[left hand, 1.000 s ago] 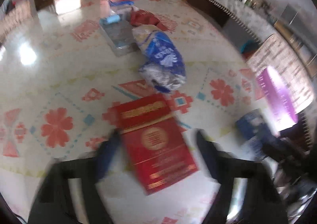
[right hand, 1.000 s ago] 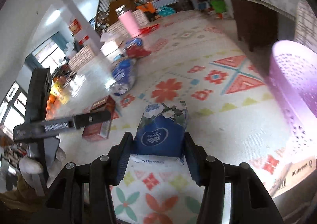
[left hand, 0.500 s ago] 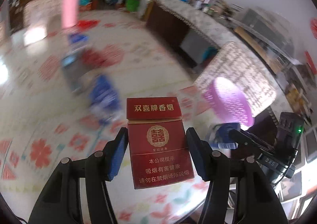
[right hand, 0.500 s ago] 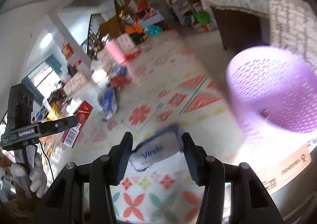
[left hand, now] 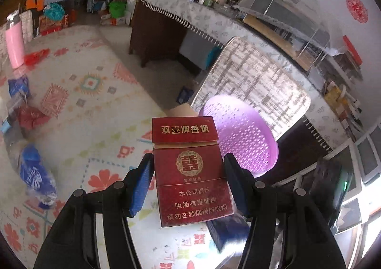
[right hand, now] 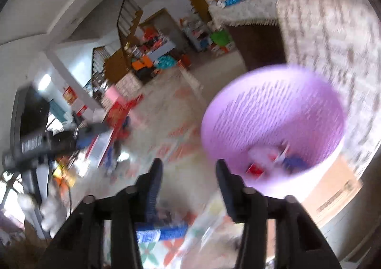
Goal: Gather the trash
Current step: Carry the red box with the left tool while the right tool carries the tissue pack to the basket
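My left gripper (left hand: 188, 158) is shut on a red cigarette pack (left hand: 190, 173), held upright in the air. The purple mesh basket (left hand: 250, 140) stands just beyond it to the right. In the right wrist view the basket (right hand: 273, 107) fills the right side, with red and blue scraps (right hand: 257, 169) on its bottom. My right gripper (right hand: 188, 162) has its jaws closing, with nothing between the tips. The blue tissue pack (right hand: 162, 231) shows blurred and low by the left finger's base. Whether the pads still press on it is hidden by blur. The pack (left hand: 226, 233) also appears under the red one.
A patterned tablecloth (left hand: 95, 126) carries a blue plastic bag (left hand: 35, 173), a red wrapper (left hand: 31, 116) and a pink tumbler (left hand: 14, 47). A covered chair back (left hand: 250, 78) rises behind the basket. A cardboard box (right hand: 333, 192) lies beside the basket. A gloved hand (right hand: 47, 211) is at the left.
My left gripper closed on the red pack, lifted it off the table and swung right toward the basket. My right gripper moved toward the basket, and the blue pack tilted and sank low between the fingers.
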`<state>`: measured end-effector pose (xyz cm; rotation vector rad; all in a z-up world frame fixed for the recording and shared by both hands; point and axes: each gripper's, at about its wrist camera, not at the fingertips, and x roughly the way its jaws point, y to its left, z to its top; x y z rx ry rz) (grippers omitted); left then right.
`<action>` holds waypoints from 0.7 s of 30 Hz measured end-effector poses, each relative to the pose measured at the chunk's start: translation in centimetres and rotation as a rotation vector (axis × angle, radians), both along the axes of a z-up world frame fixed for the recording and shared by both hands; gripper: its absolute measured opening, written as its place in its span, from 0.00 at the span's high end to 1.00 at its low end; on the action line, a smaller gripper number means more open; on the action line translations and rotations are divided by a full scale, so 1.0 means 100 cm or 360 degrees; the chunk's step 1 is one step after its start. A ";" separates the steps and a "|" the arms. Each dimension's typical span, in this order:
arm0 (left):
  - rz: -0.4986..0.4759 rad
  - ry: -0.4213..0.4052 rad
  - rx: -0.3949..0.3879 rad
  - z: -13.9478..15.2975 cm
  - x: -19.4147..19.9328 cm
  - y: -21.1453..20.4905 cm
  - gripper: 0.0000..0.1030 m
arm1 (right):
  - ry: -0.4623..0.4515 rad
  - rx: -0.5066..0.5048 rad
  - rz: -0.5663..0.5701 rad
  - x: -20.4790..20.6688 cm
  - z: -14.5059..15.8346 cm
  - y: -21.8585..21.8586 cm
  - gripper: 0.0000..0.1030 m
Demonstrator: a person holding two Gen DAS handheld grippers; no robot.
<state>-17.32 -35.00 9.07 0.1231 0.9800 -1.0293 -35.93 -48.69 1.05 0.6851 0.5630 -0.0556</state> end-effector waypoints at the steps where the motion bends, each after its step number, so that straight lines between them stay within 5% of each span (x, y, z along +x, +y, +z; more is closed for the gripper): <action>1: 0.0010 0.0003 0.0010 -0.003 0.001 0.001 0.43 | -0.0021 0.0014 0.0026 -0.003 -0.005 0.009 0.48; 3: 0.0032 0.0017 0.0019 -0.008 0.004 0.007 0.43 | -0.0070 0.0025 0.0035 -0.006 -0.009 0.021 0.43; 5: 0.0057 0.0026 0.0019 -0.012 0.009 0.015 0.43 | -0.0136 0.0088 0.0048 -0.004 -0.013 0.028 0.26; 11: 0.0161 0.0075 0.0001 -0.017 0.026 0.045 0.43 | -0.0186 0.0061 0.0018 0.026 -0.029 0.057 0.26; 21: 0.0310 -0.0066 -0.0065 0.005 0.033 0.109 0.43 | 0.0072 0.0022 0.0158 0.103 -0.014 0.069 0.15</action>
